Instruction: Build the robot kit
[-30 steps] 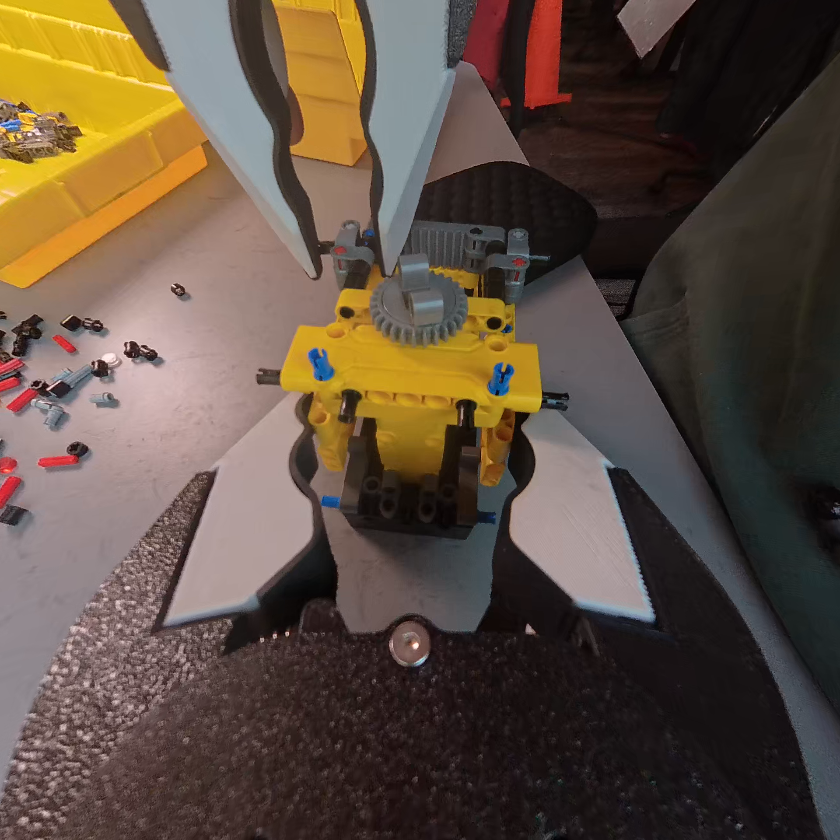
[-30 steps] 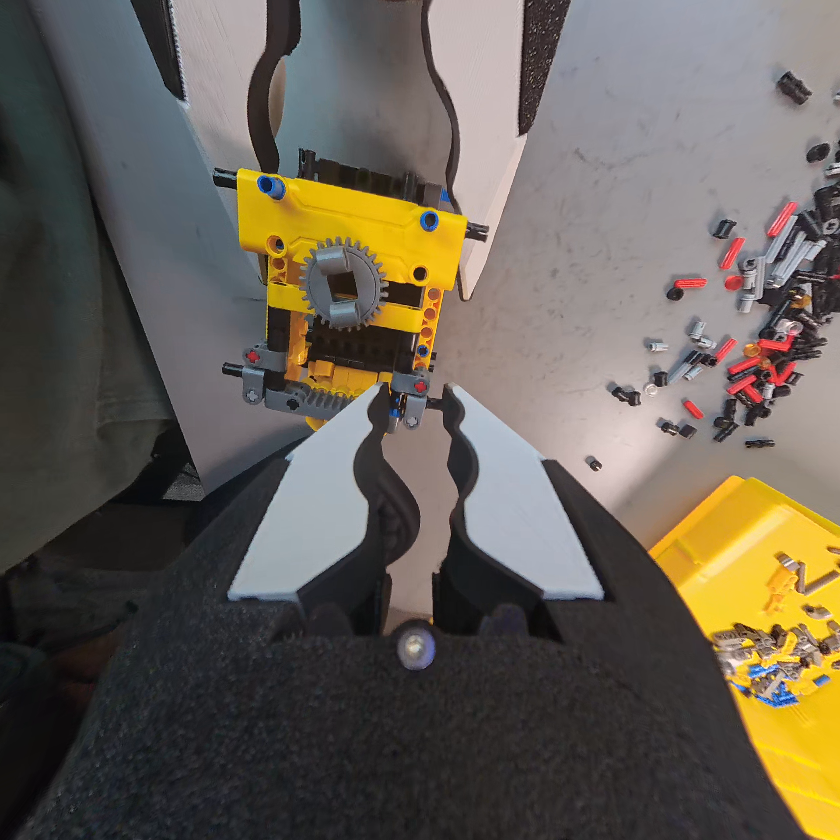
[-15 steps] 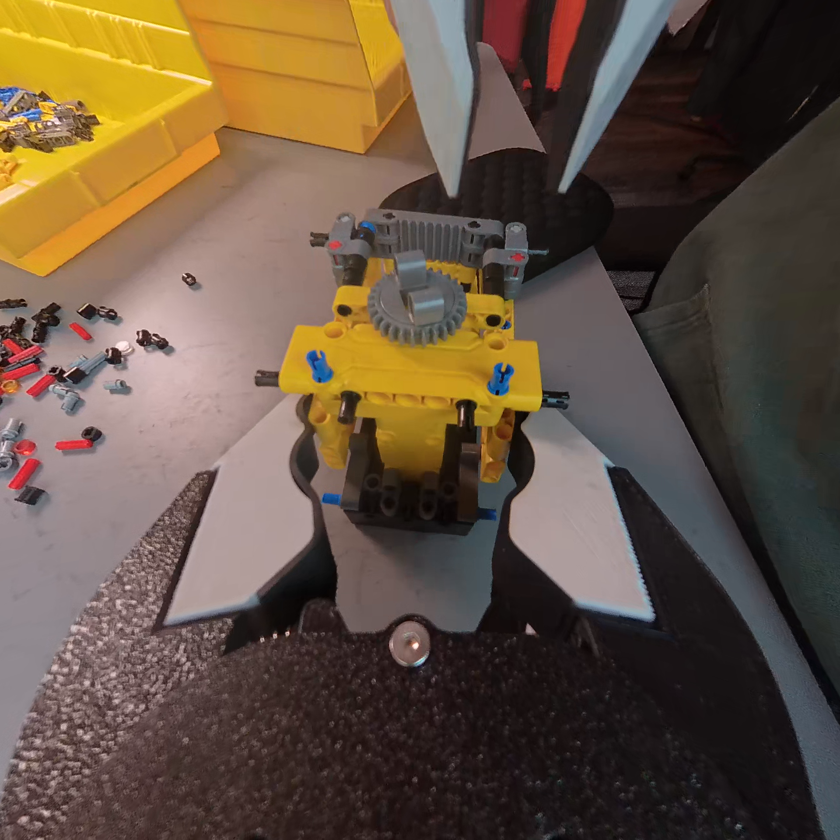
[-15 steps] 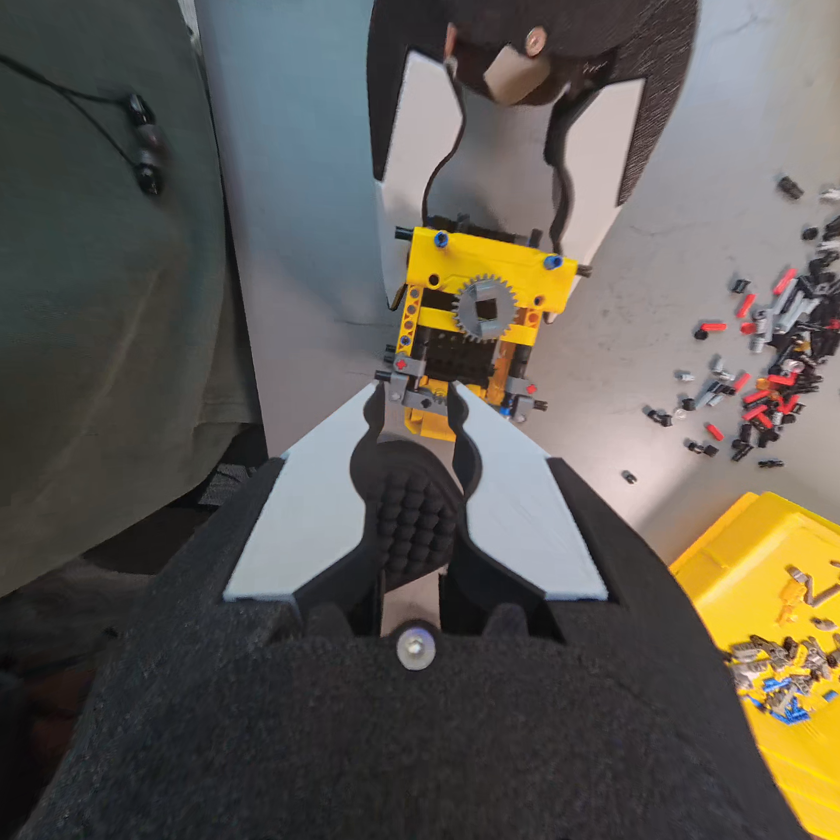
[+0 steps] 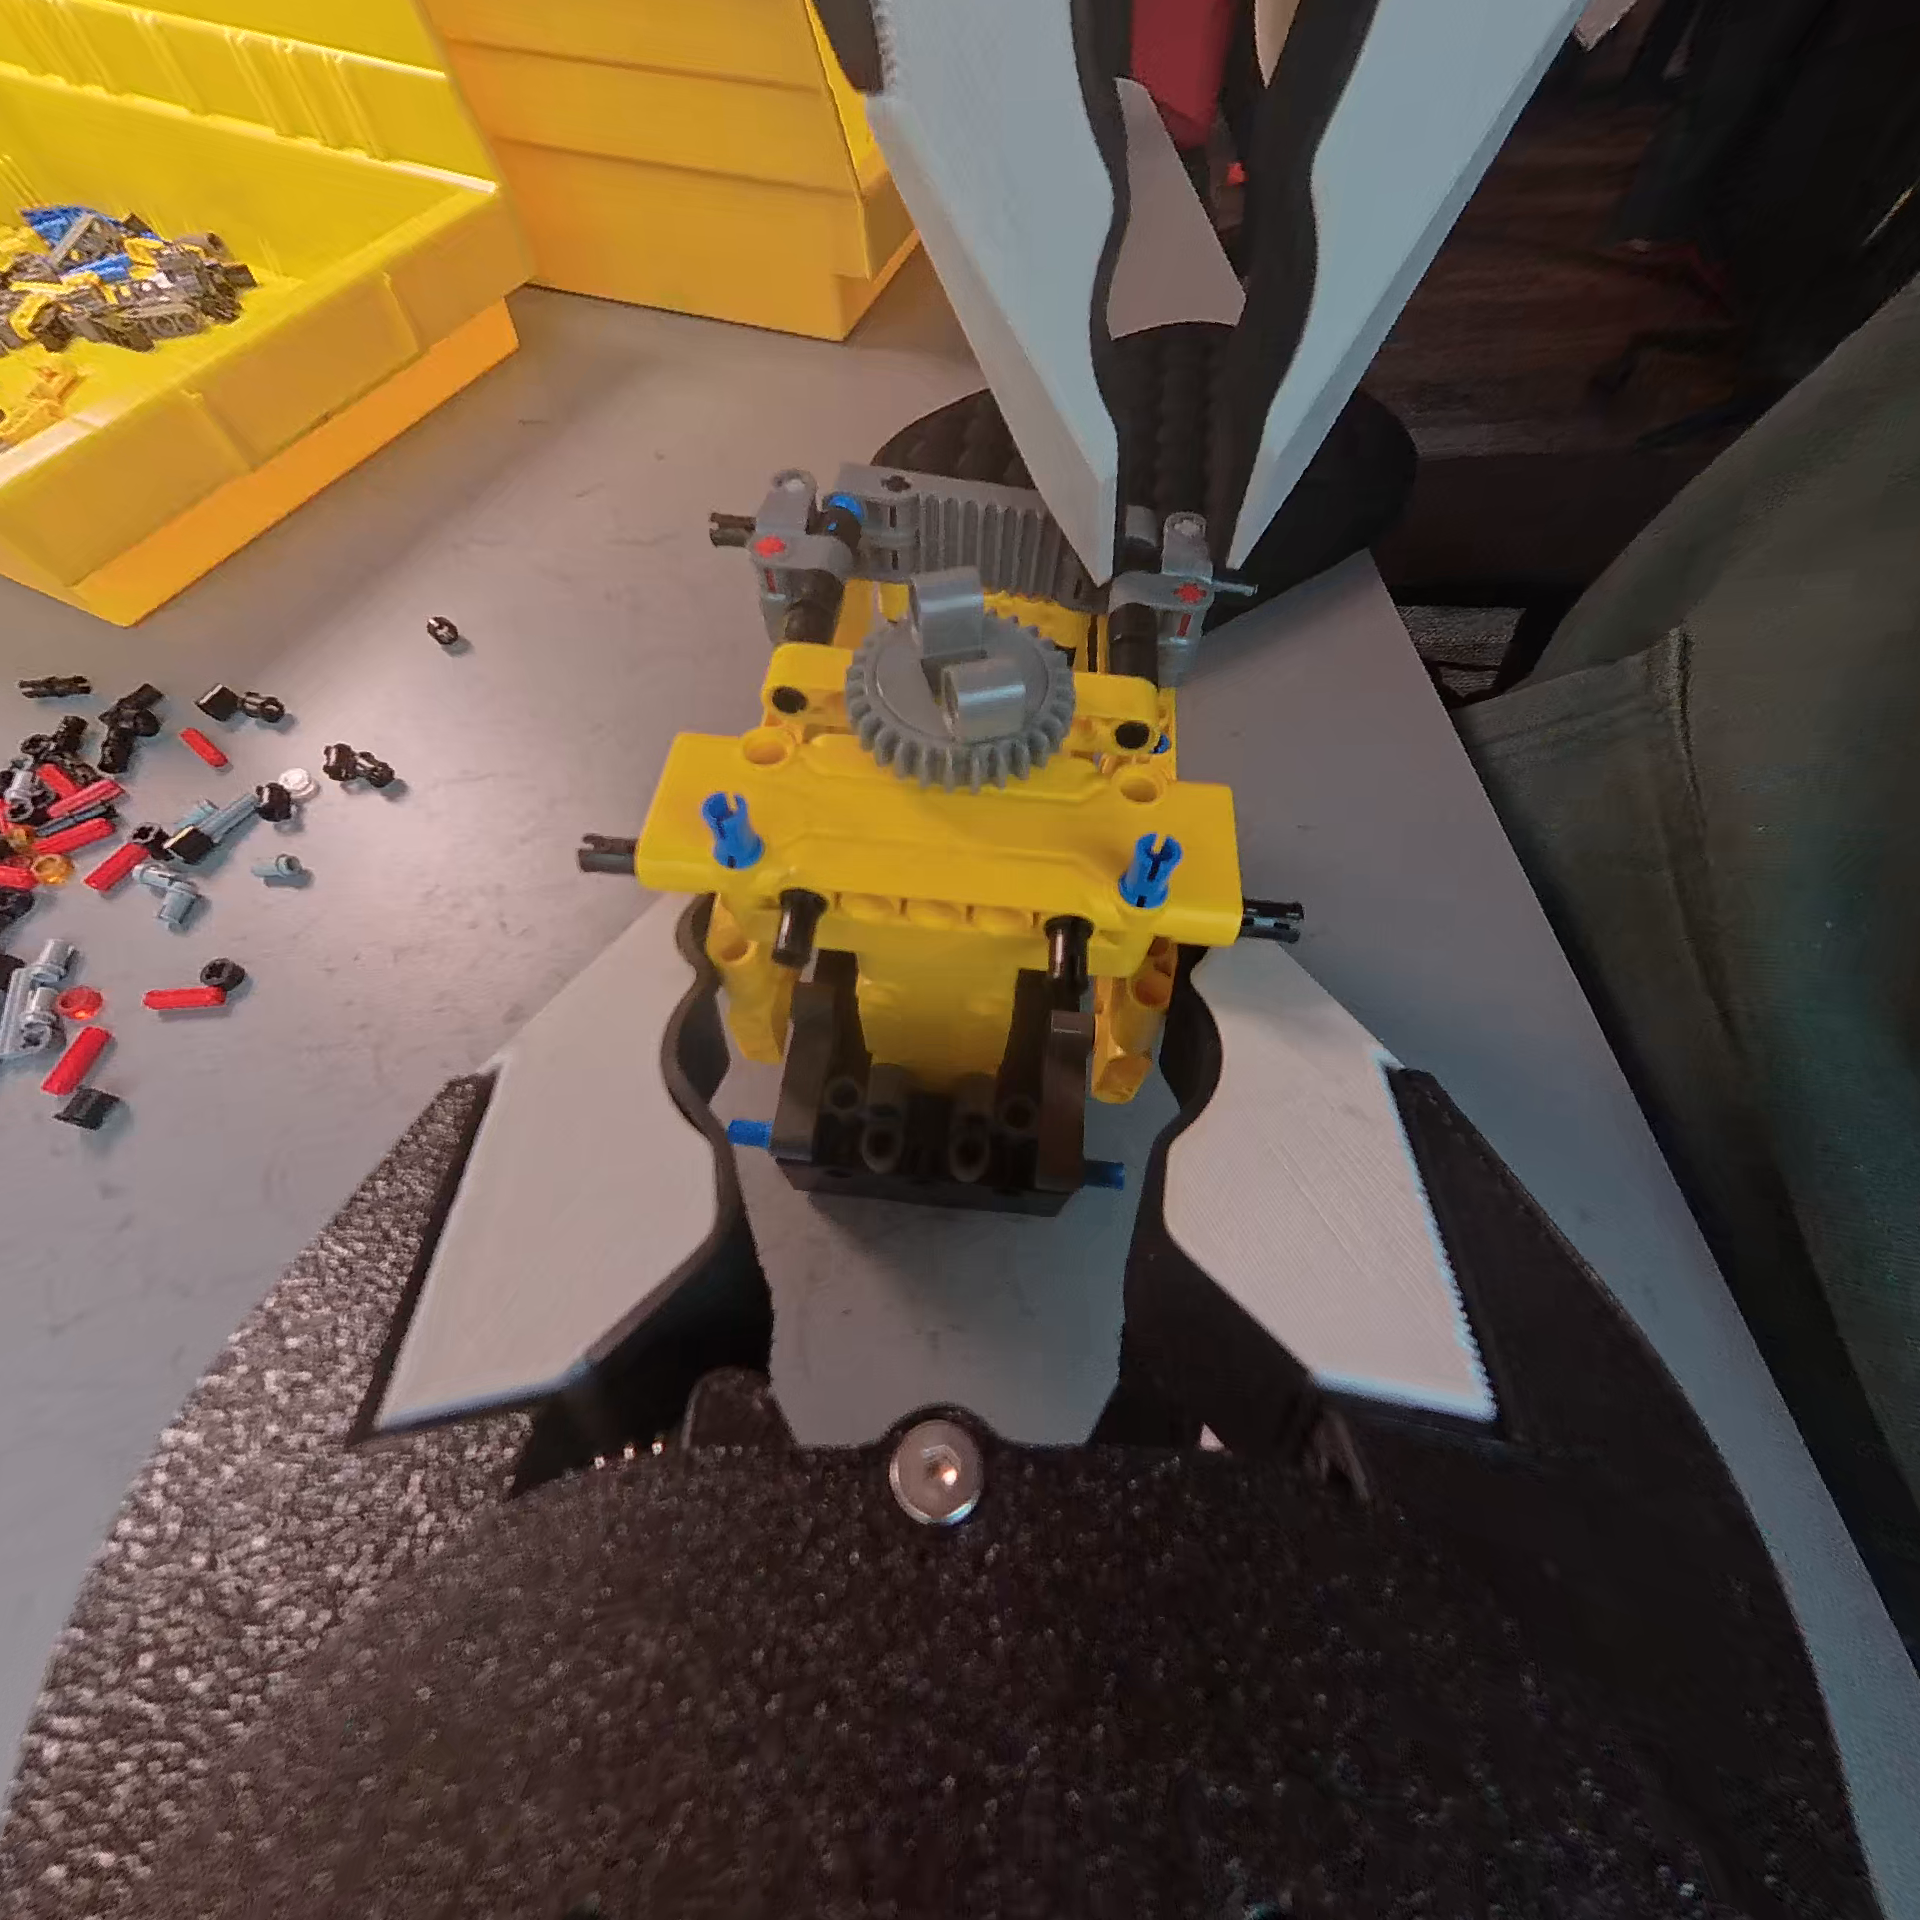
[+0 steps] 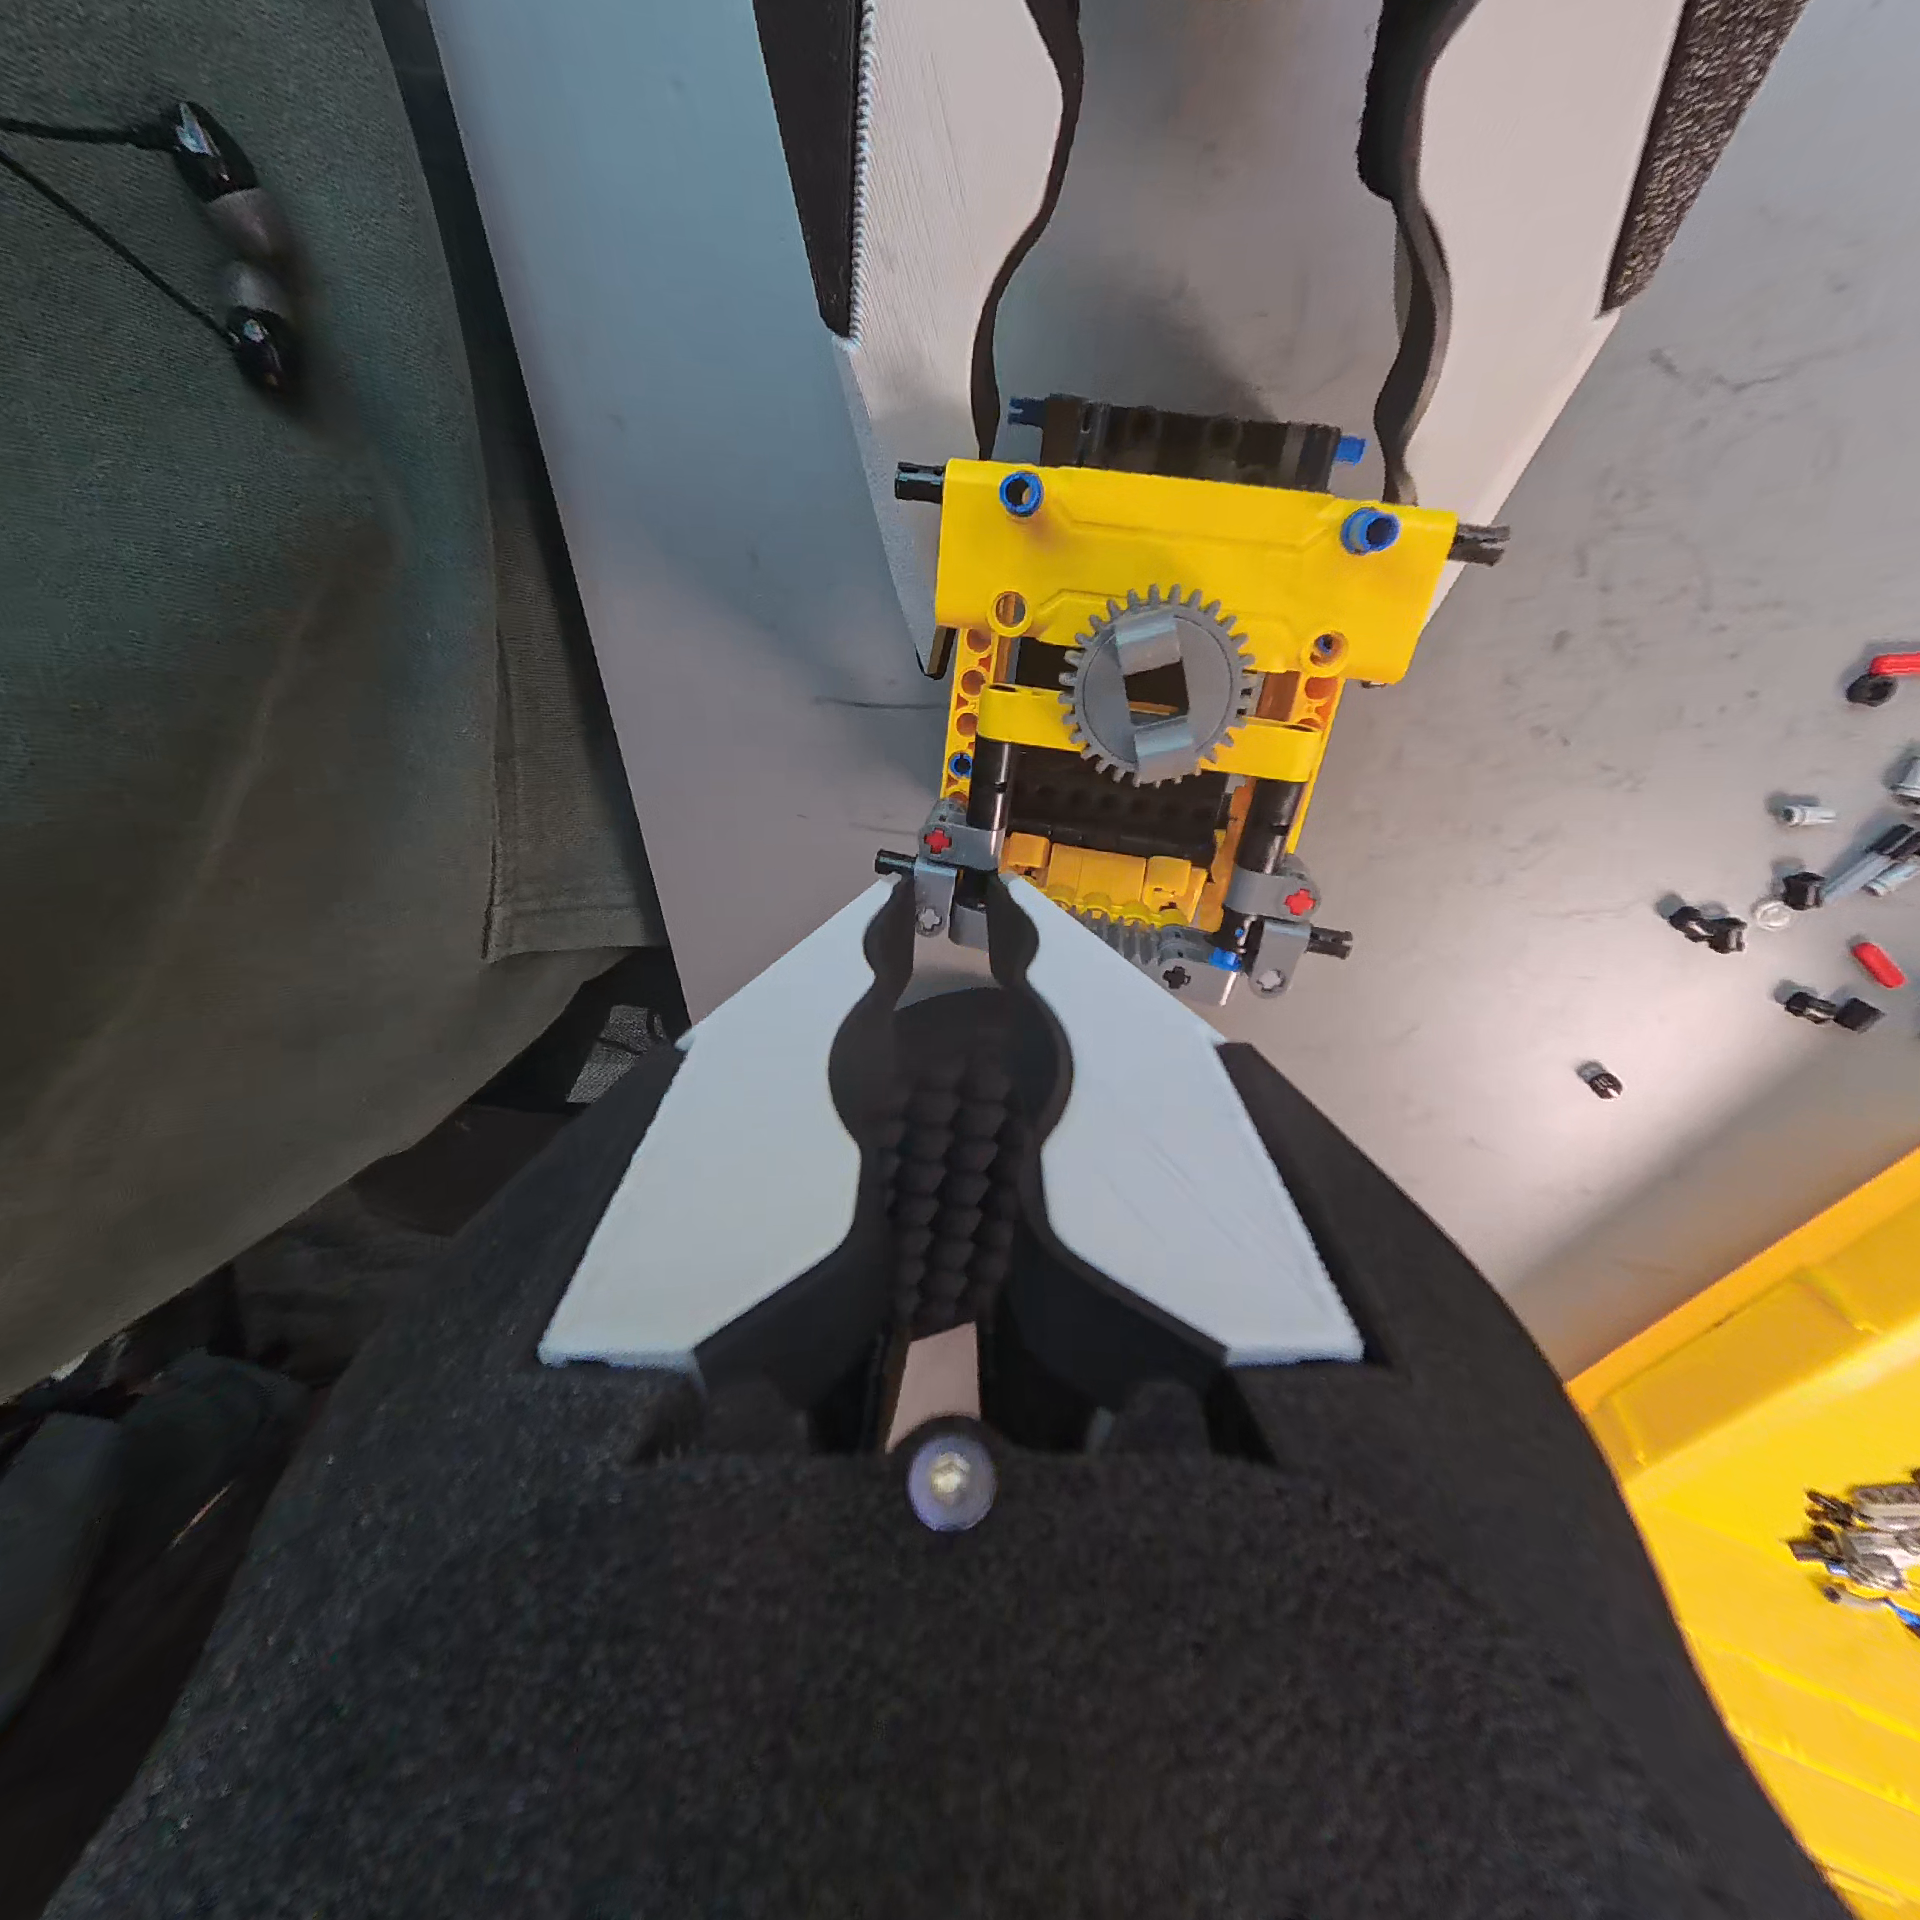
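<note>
While clamping the model (image 5: pixel 935 852) by its lower sides, spread wide, keeps the left gripper (image 5: pixel 940 1039) unmoved near the edge of the table (image 5: pixel 582 540). Beyond the gear (image 5: pixel 956 717), brings the right gripper (image 6: pixel 951 899) back down from its lifted spot, narrowed almost closed, pinching the grey connector (image 5: pixel 1179 603) at the model's far corner. Farther off, leaves loose parts (image 5: pixel 104 821) and yellow bins (image 5: pixel 312 312) as before.

Brick assembly (image 5: pixel 951 894) on table (image 5: pixel 499 582) near its edge, between 2 grippers. Left gripper (image 5: pixel 940 997) flanks assembly's near end, 1 finger each side. Right gripper (image 6: pixel 954 896) at opposite end, tips either side of corner connector (image 6: pixel 940 868). Gear (image 5: pixel 958 709) on top of assembly. Loose parts (image 5: pixel 114 831) scattered left of assembly; bins (image 5: pixel 260 343) behind them, holding more parts
</note>
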Demonstrator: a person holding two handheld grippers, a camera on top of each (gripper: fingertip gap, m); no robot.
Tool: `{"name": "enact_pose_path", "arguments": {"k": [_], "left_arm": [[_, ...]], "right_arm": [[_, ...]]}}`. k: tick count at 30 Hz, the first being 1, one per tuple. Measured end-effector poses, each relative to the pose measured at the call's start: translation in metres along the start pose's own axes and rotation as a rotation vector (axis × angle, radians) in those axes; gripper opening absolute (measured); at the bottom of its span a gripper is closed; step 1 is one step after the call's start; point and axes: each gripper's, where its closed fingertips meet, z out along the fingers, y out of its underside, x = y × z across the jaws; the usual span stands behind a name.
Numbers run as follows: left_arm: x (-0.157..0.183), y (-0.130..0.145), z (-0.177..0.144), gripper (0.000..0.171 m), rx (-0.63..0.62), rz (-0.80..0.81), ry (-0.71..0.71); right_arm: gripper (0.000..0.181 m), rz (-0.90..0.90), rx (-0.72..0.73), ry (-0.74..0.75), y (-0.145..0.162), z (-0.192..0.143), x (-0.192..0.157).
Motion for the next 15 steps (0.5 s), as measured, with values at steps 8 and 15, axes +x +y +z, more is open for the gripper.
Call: {"name": "enact_pose_path", "arguments": {"k": [8, 15], "left_arm": [[-0.002, 0.0, -0.001, 0.085, 0.011, -0.018, 0.004], [-0.01, 0.005, -0.009, 0.086, 0.024, -0.049, -0.026]], "right_arm": [[0.014, -0.014, 0.058, 0.032, -0.001, -0.003, 0.002], [0.037, 0.172, 0.356, 0.239, 0.047, -0.004, 0.033]]}}
